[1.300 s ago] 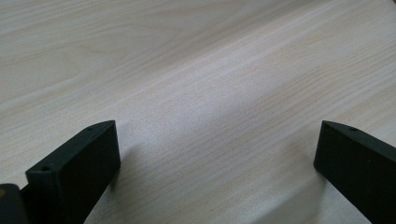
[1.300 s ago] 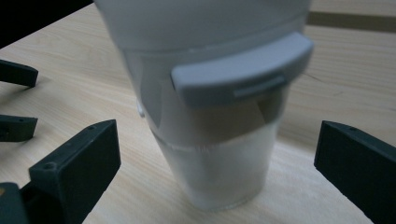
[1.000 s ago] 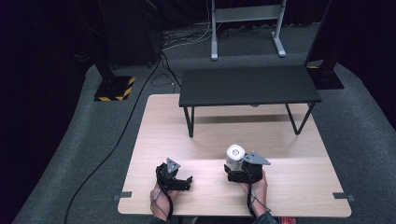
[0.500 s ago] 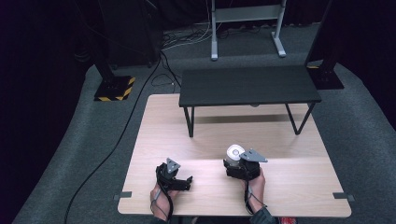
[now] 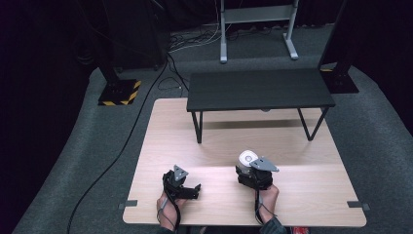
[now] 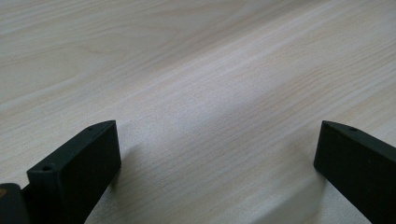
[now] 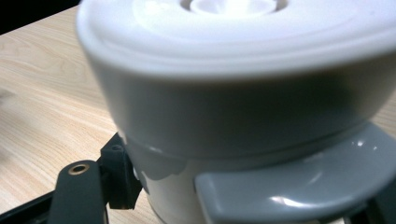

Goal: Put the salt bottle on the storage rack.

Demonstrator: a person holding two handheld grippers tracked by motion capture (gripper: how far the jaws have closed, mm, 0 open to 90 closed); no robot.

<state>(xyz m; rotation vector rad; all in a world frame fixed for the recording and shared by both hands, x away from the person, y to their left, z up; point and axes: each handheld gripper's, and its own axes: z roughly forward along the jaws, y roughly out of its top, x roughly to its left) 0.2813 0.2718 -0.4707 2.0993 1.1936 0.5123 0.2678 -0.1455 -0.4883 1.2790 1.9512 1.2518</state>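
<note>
At the table's near edge both forearms reach in, each hand wrapped around its tool, palms low over the wooden table (image 5: 302, 195). The left gripper (image 5: 187, 187) rests there with jaws spread wide over bare wood. The right gripper (image 5: 251, 170), grey plate on top, is clamped around a white lidded container (image 5: 247, 158). Farther back stands a black bench (image 5: 260, 89)
</note>
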